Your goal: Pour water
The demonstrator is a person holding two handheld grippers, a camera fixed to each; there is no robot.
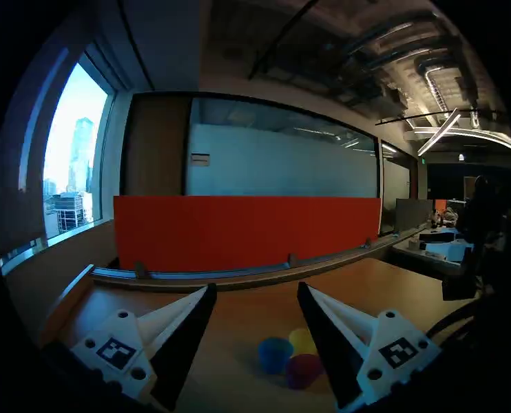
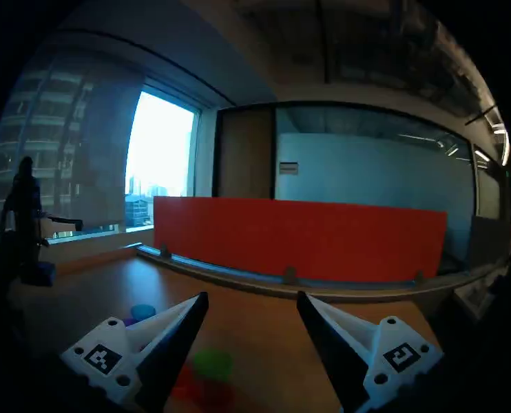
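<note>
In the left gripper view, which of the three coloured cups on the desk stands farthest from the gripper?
The yellow cup: it stands behind the blue cup and the red cup, which both sit nearer.

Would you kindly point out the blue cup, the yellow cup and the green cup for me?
blue cup [image 1: 275, 355]: left gripper view, on its side wall.
yellow cup [image 1: 302, 339]: left gripper view, on its upper part.
green cup [image 2: 213, 363]: right gripper view, on its top.

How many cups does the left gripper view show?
3, clustered on the desk between the fingers: blue cup at left, yellow cup behind, red cup nearest. Others may hide behind the fingers.
</note>
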